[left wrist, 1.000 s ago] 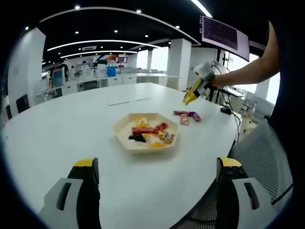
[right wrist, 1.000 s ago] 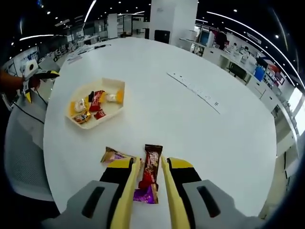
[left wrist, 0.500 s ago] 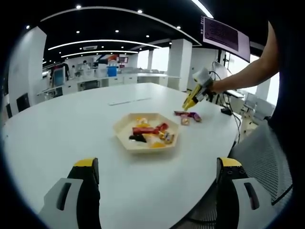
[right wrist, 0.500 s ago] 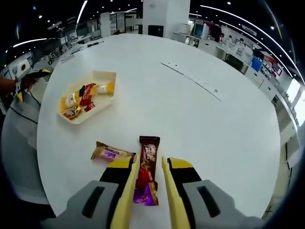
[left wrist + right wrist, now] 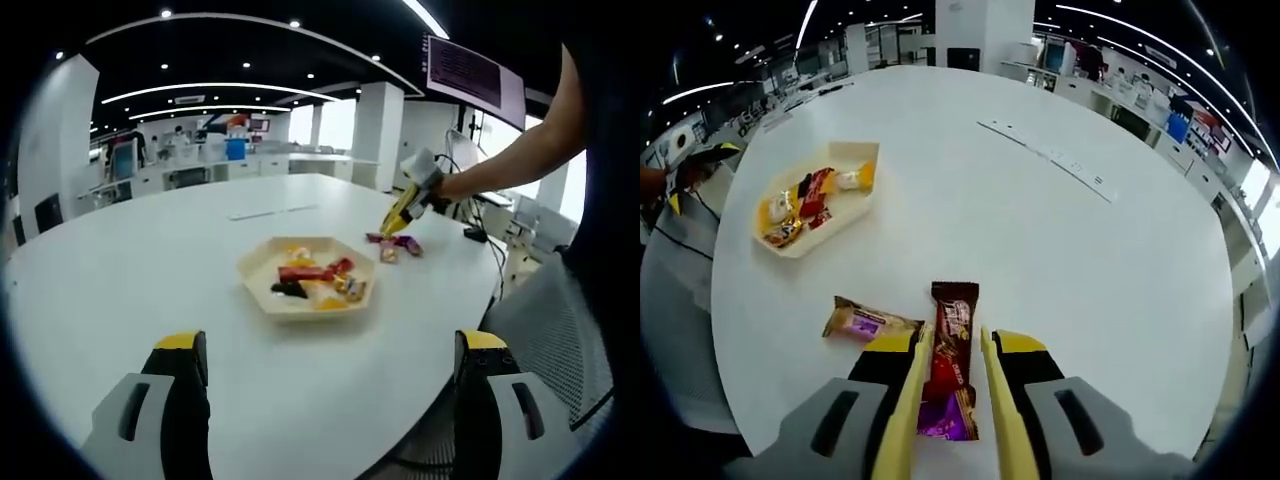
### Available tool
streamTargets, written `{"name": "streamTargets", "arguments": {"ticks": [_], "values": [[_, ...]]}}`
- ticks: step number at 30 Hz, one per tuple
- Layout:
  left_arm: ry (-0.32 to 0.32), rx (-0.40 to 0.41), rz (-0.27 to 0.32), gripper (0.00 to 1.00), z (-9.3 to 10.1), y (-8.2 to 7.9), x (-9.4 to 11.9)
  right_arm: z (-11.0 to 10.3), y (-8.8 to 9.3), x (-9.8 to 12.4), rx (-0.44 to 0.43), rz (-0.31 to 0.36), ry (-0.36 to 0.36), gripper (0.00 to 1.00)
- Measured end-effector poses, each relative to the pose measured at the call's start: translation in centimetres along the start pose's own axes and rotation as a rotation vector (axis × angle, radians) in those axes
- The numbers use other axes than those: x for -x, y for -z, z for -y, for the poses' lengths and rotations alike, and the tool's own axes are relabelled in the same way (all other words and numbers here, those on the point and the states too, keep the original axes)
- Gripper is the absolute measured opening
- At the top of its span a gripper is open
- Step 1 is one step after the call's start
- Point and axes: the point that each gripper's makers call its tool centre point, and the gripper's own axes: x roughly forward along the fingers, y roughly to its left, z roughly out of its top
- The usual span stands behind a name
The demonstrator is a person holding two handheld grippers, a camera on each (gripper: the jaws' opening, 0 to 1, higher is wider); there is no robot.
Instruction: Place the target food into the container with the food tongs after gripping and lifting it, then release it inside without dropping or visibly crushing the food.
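My right gripper (image 5: 946,375) has its jaws astride the brown snack bar (image 5: 949,345) on the white table (image 5: 1040,250), well short of the tray (image 5: 820,205), not visibly clamped; a skewed pinch could slip or crush it; my left gripper (image 5: 330,370) stands wide apart.

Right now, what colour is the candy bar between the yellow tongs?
Dark brown with red, purple at the near end: the candy bar, best in the right gripper view.

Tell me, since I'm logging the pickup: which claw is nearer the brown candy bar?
Right. The right claw straddles the brown candy bar; the left claw waits open beyond the tray.
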Motion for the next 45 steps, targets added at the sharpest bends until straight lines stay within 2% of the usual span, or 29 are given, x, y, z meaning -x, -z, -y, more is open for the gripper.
{"name": "streamTargets", "arguments": {"ticks": [5,10,23,28,34,40,42,45], "values": [[0.001,0.003,0.001,0.99,0.0,0.0,0.0,0.1,1.0,-0.5,-0.005,-0.034,0.008,0.28],[0.003,0.004,-0.001,0.99,0.0,0.0,0.0,0.4,1.0,-0.4,-0.012,-0.043,0.007,0.28],[0.006,0.005,-0.006,0.99,0.0,0.1,-0.1,0.3,0.3,-0.7,0.013,-0.039,-0.011,0.28],[0.006,0.008,-0.007,0.99,0.1,0.1,-0.1,0.0,-0.2,-1.0,0.016,-0.038,0.000,0.24],[0.003,0.011,-0.004,0.99,0.0,0.1,-0.1,0.3,0.2,-0.8,-0.008,-0.039,0.011,0.25],[0.005,0.010,-0.004,0.99,0.1,0.1,-0.1,0.3,1.6,-0.4,-0.026,-0.062,0.004,0.25],[0.006,0.009,-0.005,0.99,0.1,0.1,-0.1,0.3,1.4,-0.4,-0.042,-0.046,0.005,0.25],[0.008,0.008,-0.007,0.99,0.2,0.1,-0.1,0.3,1.3,-0.4,-0.059,-0.057,0.018,0.24]]}}
